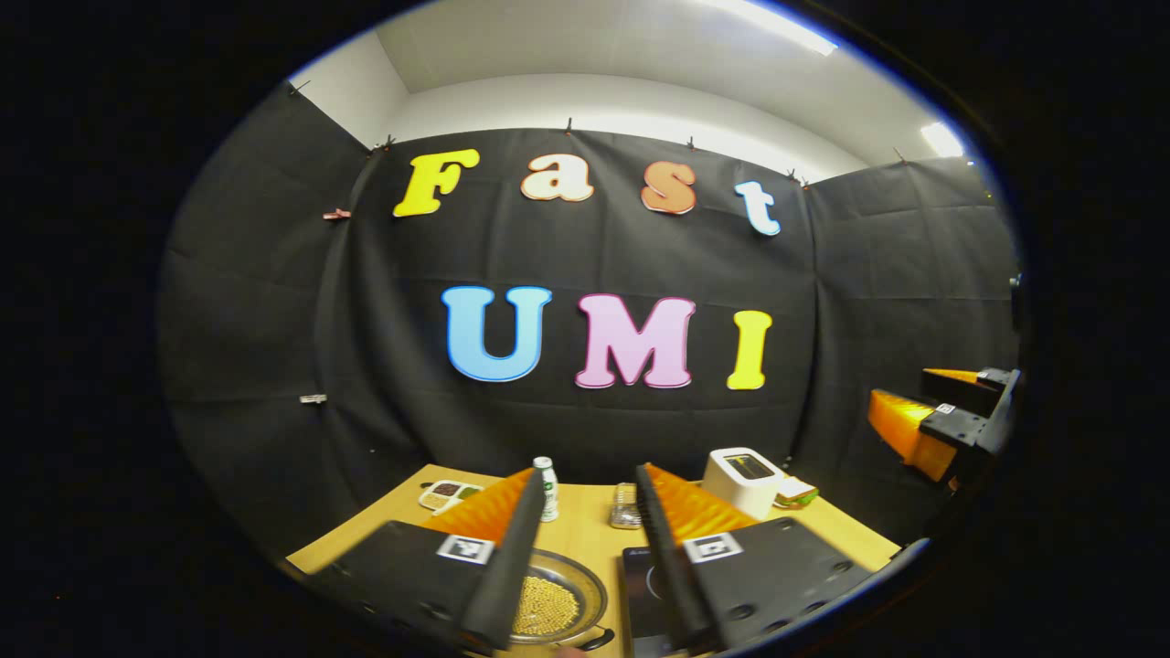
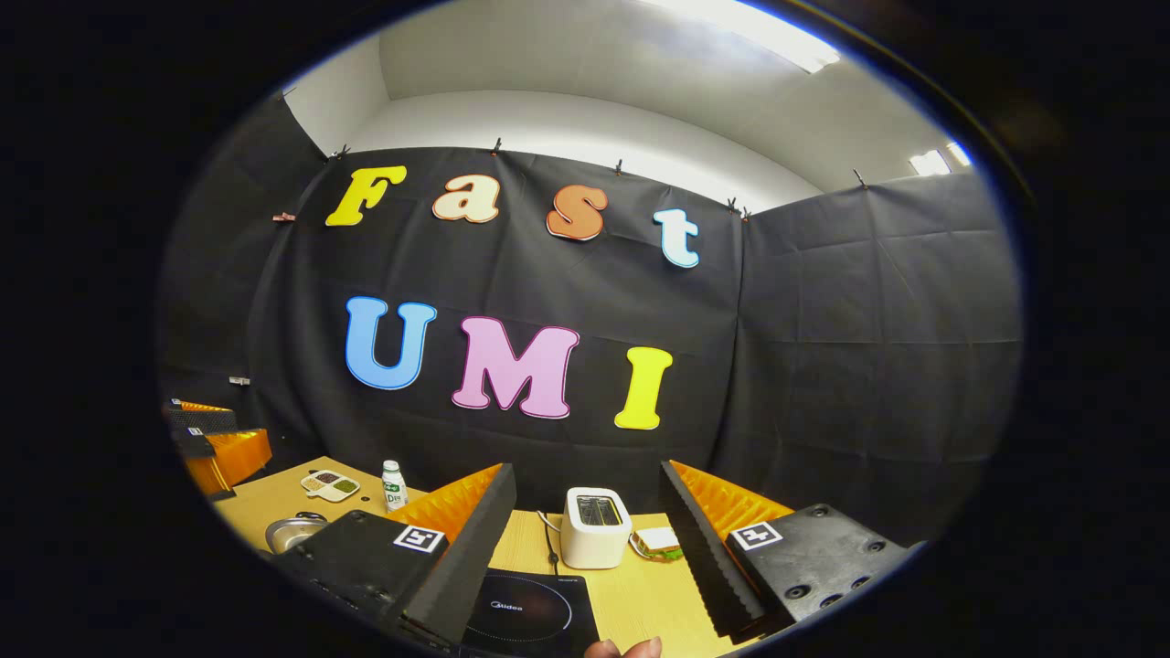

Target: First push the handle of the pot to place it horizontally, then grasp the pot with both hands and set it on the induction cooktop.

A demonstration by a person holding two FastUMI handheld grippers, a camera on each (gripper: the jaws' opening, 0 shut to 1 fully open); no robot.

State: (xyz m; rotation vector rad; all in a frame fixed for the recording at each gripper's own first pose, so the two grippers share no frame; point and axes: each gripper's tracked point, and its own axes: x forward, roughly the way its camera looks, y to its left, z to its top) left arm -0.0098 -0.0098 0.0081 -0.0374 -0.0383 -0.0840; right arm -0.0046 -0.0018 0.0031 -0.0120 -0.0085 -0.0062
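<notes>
A shallow metal pot point(image 1: 559, 605) holding small yellow beads sits on the wooden table point(image 1: 585, 525), low in the left gripper view, partly behind my left finger. A dark handle point(image 1: 599, 639) shows at its near right rim. The black induction cooktop point(image 1: 643, 585) lies just right of the pot. My left gripper point(image 1: 590, 475) hovers above both, open and holding nothing. In the right gripper view, my right gripper point(image 2: 587, 468) is open and holding nothing above the cooktop point(image 2: 530, 620). The pot point(image 2: 292, 532) lies far to the left there.
At the back of the table stand a white toaster point(image 1: 742, 480), a sandwich point(image 1: 795, 493), a small bottle point(image 1: 547, 489), a divided snack tray point(image 1: 448, 493) and a small metal object point(image 1: 625, 507). The other gripper point(image 1: 951, 416) hangs at the right. A fingertip point(image 2: 623, 649) shows at the bottom edge.
</notes>
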